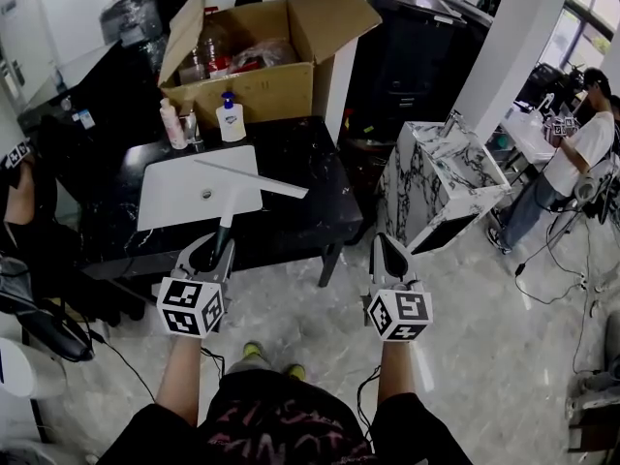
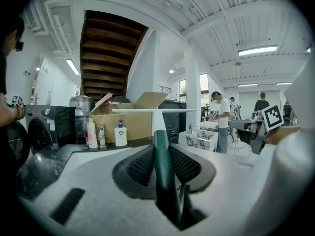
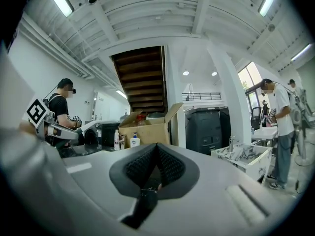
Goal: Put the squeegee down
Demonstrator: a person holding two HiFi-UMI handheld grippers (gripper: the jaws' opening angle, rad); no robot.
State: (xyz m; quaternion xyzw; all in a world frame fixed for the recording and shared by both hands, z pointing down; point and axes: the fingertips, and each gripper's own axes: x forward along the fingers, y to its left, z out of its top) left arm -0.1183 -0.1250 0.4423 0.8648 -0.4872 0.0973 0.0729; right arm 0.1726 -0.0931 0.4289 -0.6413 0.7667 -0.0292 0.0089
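Note:
The squeegee (image 1: pixel 257 179) has a long white blade and a dark green handle. It hangs over the white slab (image 1: pixel 174 200) on the black table (image 1: pixel 325 216), blade pointing away from me. My left gripper (image 1: pixel 221 245) is shut on the handle at the table's near edge. In the left gripper view the green handle (image 2: pixel 161 166) runs up between the pads to the white blade (image 2: pixel 147 110). My right gripper (image 1: pixel 387 243) is off the table's right corner, above the floor. In the right gripper view, the right gripper (image 3: pixel 156 151) has its pads together with nothing between them.
An open cardboard box (image 1: pixel 262 85) stands at the table's far edge, with a soap dispenser (image 1: pixel 230 119) and a pale bottle (image 1: pixel 172 124) before it. A marble-patterned sink unit (image 1: pixel 441 177) stands to the right. A person (image 1: pixel 572 163) works at far right, and another sits at far left (image 1: pixel 15 192).

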